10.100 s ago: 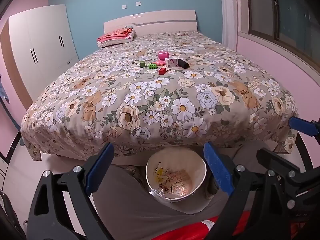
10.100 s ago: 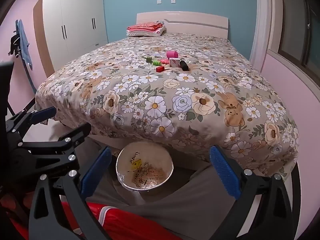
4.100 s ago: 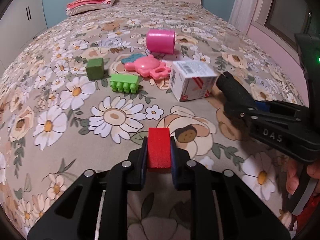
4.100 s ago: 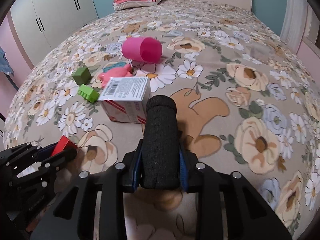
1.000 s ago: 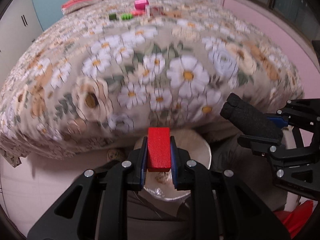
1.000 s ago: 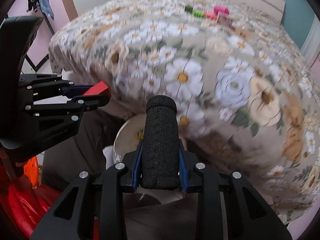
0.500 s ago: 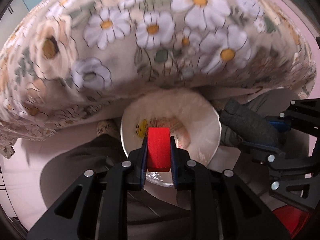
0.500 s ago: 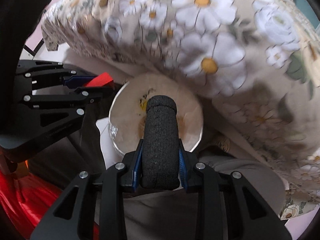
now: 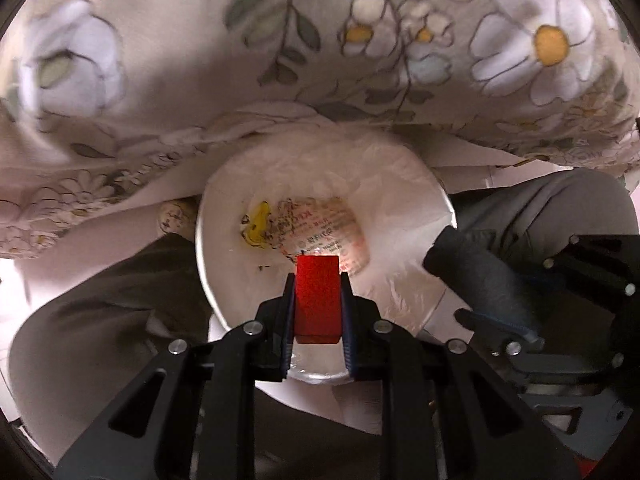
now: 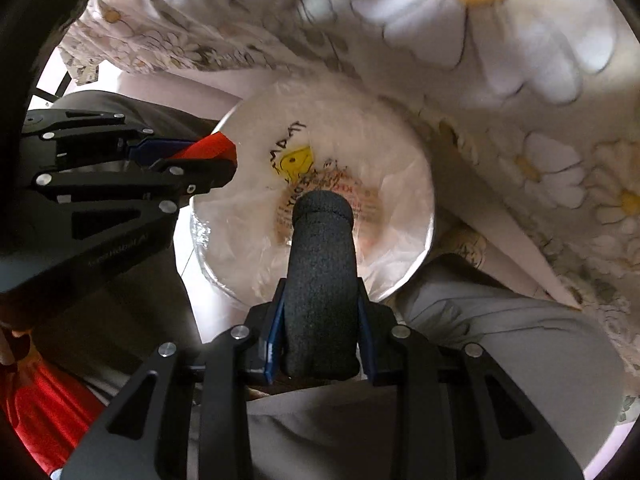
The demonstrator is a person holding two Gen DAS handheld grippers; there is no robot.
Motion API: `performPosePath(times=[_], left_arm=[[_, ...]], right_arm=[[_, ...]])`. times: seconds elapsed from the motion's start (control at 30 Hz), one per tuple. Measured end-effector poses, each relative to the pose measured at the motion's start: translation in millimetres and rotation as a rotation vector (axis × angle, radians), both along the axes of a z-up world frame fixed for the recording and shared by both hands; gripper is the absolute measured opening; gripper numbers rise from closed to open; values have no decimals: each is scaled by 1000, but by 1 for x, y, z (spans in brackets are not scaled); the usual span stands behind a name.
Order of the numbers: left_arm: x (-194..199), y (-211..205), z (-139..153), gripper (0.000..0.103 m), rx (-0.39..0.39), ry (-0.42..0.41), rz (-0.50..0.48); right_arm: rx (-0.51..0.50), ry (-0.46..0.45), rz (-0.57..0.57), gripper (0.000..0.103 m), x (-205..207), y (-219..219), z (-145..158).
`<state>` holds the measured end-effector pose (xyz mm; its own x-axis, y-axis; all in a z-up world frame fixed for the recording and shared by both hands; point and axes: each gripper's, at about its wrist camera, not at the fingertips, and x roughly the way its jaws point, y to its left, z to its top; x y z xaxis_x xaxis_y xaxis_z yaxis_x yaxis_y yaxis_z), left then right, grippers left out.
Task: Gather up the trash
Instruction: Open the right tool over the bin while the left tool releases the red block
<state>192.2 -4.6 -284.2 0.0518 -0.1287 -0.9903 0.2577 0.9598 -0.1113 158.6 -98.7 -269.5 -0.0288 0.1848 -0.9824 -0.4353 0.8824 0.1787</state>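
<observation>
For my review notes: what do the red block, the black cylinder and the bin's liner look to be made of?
Red block: likely painted wood or hard plastic; flat matte faces, crisp edges, no give under the left gripper's pads.
Black cylinder: looks like foam; dull, finely pitted surface, rounded end, held in the right gripper.
Bin liner: thin translucent plastic film; crinkles and glossy highlights, print showing at the bottom.

Red block (image 9: 318, 298) and black foam cylinder (image 10: 322, 280) seemingly above lined bin (image 9: 400, 184).
</observation>
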Motion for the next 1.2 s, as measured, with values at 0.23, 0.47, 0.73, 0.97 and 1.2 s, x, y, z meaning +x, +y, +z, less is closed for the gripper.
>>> performPosePath(times=[0.23, 0.47, 0.73, 0.97, 1.2], left_arm=[[9, -3, -32, 20, -28, 74, 13], [21, -7, -64, 21, -38, 150, 35], [31, -8, -94, 21, -69, 257, 84], [36, -9, -112, 21, -50, 289, 105], [37, -12, -124, 24, -18, 309, 107]], right_arm=[[-10, 78, -25, 33, 7, 2, -28], [-34, 136, -58, 33, 18, 4, -59], [-33, 194, -105, 33, 31, 7, -88], [-34, 232, -127, 33, 35, 9, -103], [-41, 248, -149, 34, 39, 9, -111]])
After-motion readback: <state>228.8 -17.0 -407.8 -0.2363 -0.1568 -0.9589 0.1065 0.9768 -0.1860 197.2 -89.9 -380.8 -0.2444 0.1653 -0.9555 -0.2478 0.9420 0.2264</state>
